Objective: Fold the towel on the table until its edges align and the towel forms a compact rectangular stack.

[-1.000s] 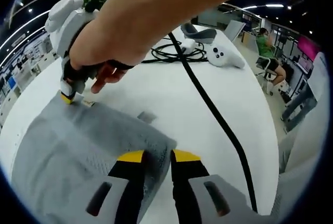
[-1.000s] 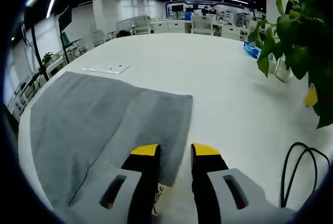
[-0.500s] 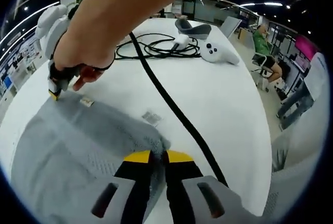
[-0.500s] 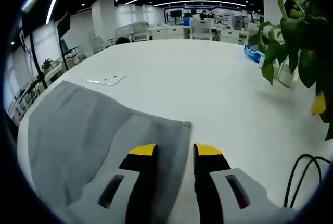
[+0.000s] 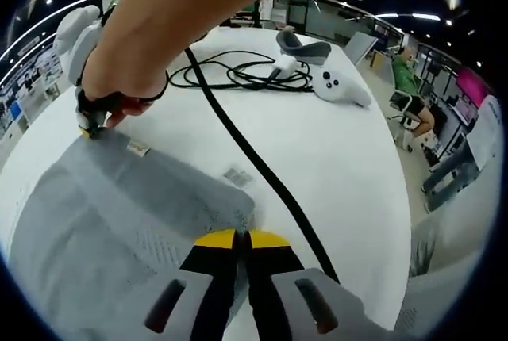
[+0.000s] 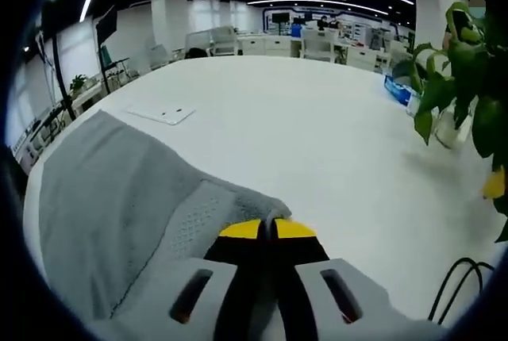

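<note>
A grey towel (image 5: 103,222) lies flat on the white table (image 5: 349,174). My left gripper (image 5: 240,239) is at its near corner, jaws shut with the towel edge pinched between them. In the left gripper view a hand holds my right gripper (image 5: 86,128) down on the towel's far corner. In the right gripper view the towel (image 6: 111,190) spreads to the left, and my right gripper (image 6: 267,229) is shut on its corner, which bunches up slightly at the tips. Two small labels (image 5: 140,149) show along the towel's edge.
A thick black cable (image 5: 262,174) crosses the table beside the towel, with a coil (image 5: 238,76), a white controller (image 5: 341,87) and a grey headset (image 5: 305,46) beyond. A potted plant (image 6: 464,63) and a flat white card (image 6: 163,113) stand on the table (image 6: 317,119).
Both grippers went from open beside the towel's corners to shut on them. The right-hand corner now puckers up between the jaws.
</note>
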